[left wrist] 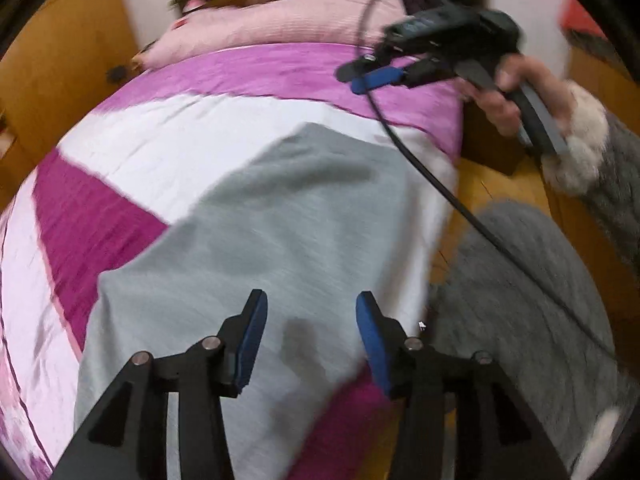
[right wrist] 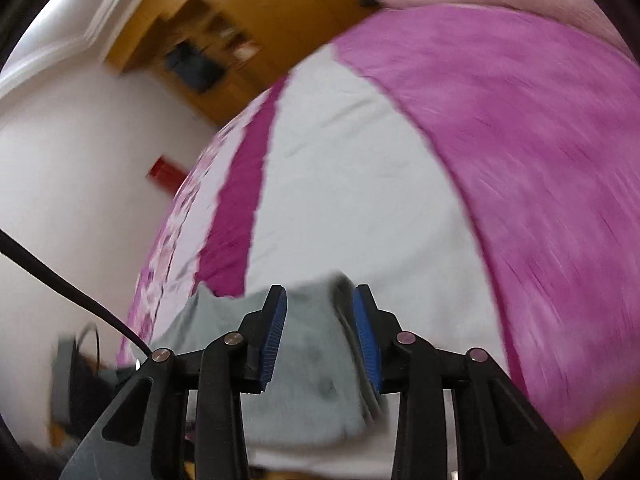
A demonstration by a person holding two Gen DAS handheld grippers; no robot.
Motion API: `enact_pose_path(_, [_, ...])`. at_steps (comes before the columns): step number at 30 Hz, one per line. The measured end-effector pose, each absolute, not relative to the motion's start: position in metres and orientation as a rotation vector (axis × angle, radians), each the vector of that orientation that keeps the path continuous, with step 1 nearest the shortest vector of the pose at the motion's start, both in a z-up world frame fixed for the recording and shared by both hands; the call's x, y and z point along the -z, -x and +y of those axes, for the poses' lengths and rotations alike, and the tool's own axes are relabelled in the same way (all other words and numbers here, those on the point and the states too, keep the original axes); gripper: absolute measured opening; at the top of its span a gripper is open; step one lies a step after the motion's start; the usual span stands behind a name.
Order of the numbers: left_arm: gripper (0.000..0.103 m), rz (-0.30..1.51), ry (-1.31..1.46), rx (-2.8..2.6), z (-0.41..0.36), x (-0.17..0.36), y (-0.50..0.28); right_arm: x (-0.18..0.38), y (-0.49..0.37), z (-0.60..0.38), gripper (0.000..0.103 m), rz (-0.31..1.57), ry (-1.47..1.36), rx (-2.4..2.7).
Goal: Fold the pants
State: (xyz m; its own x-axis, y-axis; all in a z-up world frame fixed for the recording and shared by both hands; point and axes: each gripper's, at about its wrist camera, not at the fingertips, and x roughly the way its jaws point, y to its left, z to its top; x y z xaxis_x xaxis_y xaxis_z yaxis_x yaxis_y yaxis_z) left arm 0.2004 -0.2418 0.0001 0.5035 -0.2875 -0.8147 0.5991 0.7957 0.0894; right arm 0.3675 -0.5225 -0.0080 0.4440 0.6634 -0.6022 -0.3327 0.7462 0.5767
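Light grey pants (left wrist: 280,220) lie spread on a bed with a pink, magenta and white cover (left wrist: 132,152). My left gripper (left wrist: 311,300) is open and empty, hovering above the near part of the pants. In the left wrist view my right gripper (left wrist: 356,76) is raised above the bed's far right side, held by a hand, with nothing in it. In the right wrist view the right gripper (right wrist: 320,294) is open above a folded edge of the pants (right wrist: 304,360). Both views are motion-blurred.
A pink pillow (left wrist: 256,28) lies at the head of the bed. Wooden wardrobes (left wrist: 52,60) stand to the left. A black cable (left wrist: 420,168) hangs across the bed's right edge. The person's grey-clad leg (left wrist: 520,300) is at the right, over wooden floor.
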Motion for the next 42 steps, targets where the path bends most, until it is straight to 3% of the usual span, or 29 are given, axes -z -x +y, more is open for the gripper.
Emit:
enact_pose_path(2, [0.049,0.852,-0.301,0.451,-0.226,-0.004,-0.225,0.016,-0.386,-0.495,0.053,0.945,-0.268,-0.668])
enact_pose_path(7, [0.047,0.870,-0.156,0.192,-0.180,0.012,-0.297,0.074,-0.427,-0.460,0.056,1.088,-0.158,-0.637])
enact_pose_path(8, [0.046,0.895,-0.152,0.166,-0.174,0.018,-0.307,0.073,-0.424,-0.463,0.053,1.036,-0.200,-0.679])
enact_pose_path(9, [0.046,0.916,-0.150,0.146,-0.170,0.025,-0.314,0.073,-0.422,-0.465,0.036,1.014,-0.257,-0.750])
enact_pose_path(12, [0.046,0.939,-0.143,0.140,-0.162,0.042,-0.317,0.080,-0.415,-0.463,0.016,1.000,-0.260,-0.767])
enact_pose_path(15, [0.046,0.908,-0.148,0.135,-0.166,0.048,-0.313,0.077,-0.406,-0.465,0.009,0.935,-0.182,-0.731])
enact_pose_path(21, [0.046,0.874,-0.154,0.113,-0.167,0.048,-0.322,0.074,-0.410,-0.493,0.006,0.875,-0.276,-0.609])
enact_pose_path(25, [0.046,0.862,-0.172,0.106,-0.167,0.047,-0.321,0.082,-0.414,-0.483,0.016,0.906,-0.217,-0.570])
enact_pose_path(29, [0.046,0.819,-0.181,0.120,-0.174,0.020,-0.289,0.044,-0.387,-0.513,0.020,0.830,-0.263,-0.439])
enact_pose_path(32, [0.046,0.770,-0.215,0.166,-0.185,0.003,-0.254,0.010,-0.335,-0.501,0.020,0.744,-0.088,-0.445])
enact_pose_path(35, [0.046,0.791,-0.238,0.169,-0.191,0.011,-0.240,0.020,-0.315,-0.495,0.000,0.858,-0.134,-0.577])
enact_pose_path(37, [0.045,0.860,-0.225,0.154,-0.189,0.036,-0.244,0.053,-0.316,-0.485,0.000,1.024,-0.211,-0.599])
enact_pose_path(39, [0.044,0.907,-0.197,0.144,-0.184,0.059,-0.250,0.079,-0.317,-0.474,0.000,1.095,-0.107,-0.516])
enact_pose_path(42, [0.044,0.893,-0.186,0.117,-0.184,0.049,-0.243,0.058,-0.308,-0.477,0.000,1.029,-0.146,-0.421])
